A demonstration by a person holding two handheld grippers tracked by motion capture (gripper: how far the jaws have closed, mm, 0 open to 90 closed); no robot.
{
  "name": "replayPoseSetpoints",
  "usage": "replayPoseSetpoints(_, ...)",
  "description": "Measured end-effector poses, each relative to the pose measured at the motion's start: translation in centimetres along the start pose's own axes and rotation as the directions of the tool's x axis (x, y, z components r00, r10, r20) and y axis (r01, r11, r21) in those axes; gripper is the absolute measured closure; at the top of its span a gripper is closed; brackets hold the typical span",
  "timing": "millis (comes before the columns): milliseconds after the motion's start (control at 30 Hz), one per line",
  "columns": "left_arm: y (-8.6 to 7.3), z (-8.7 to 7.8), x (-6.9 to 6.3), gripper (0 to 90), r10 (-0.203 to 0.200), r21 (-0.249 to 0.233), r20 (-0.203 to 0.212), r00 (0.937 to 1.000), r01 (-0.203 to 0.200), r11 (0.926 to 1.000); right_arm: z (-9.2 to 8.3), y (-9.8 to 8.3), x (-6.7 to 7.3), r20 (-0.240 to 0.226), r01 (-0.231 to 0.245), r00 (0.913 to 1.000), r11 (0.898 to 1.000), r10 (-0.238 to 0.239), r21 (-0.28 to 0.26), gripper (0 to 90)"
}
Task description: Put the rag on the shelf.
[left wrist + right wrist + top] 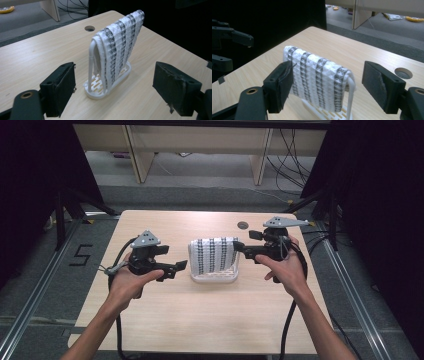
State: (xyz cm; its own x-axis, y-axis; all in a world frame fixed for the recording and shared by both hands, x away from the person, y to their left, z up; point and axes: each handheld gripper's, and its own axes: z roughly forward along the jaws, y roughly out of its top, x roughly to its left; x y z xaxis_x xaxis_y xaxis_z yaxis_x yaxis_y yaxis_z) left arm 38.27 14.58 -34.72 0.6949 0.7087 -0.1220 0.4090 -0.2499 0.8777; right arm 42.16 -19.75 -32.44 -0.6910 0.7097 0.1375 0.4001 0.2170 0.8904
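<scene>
Nearest the person, both forearms come in over the bare front of the bench, each hand carrying a tool. The left tool sits just to the left of the rack, its jaws spread wide with nothing between them; in the left gripper view they frame the rack from a short way off without touching it. The right tool is at the rack's upper right corner, also spread wide. In the right gripper view one pad lies close against the cloth's face, though whether it actually touches is hard to say from this angle; it is not clamped on anything.

At mid-bench stands the white rack, a slotted base with an upright hoop. The patterned cloth, white with dark zigzag stripes, hangs draped over the hoop, falling on both sides.

Beyond it is the cable hole, then the floor and cabinet legs.

The step in hand looks like the approach to the draped cloth. Next, the right tool would need to close on the cloth's top edge, cleanly and clear of the hoop, while the left steadies the base.
</scene>
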Motion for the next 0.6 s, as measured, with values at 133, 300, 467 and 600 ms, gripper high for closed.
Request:
replayPoseSetpoints(133, -0.6, -0.3, -0.2, 17.5, 0.008, 0.009, 0.007, 0.9999, -0.008, 0.9999, -0.2, -0.3, 0.3, -0.015, -0.014, 0.9998, 1.000, 0.014, 0.006, 25.2)
replayPoseSetpoints(300, -1.3, -0.7, -0.4, 17.5, 0.002, -0.001, 0.015, 0.9999, -0.002, 1.0000, -0.4, -0.9, 0.5, -0.016, -0.019, 0.9997, 1.000, 0.019, 0.011, 23.2)
replayPoseSetpoints(467, -2.2, -1.0, -0.5, 17.5, -0.007, -0.019, 0.023, 0.9997, 0.007, 0.9998, -0.4, -1.4, 0.6, -0.008, -0.001, 1.0000, 1.000, 0.001, 0.003, 20.8)
replayPoseSetpoints(600, -2.8, -1.2, -0.6, 17.5, -0.005, -0.022, 0.021, 0.9998, 0.005, 0.9997, -0.3, -2.0, 0.8, -0.032, 0.001, 0.9995, 1.000, -0.001, 0.004, 19.8)
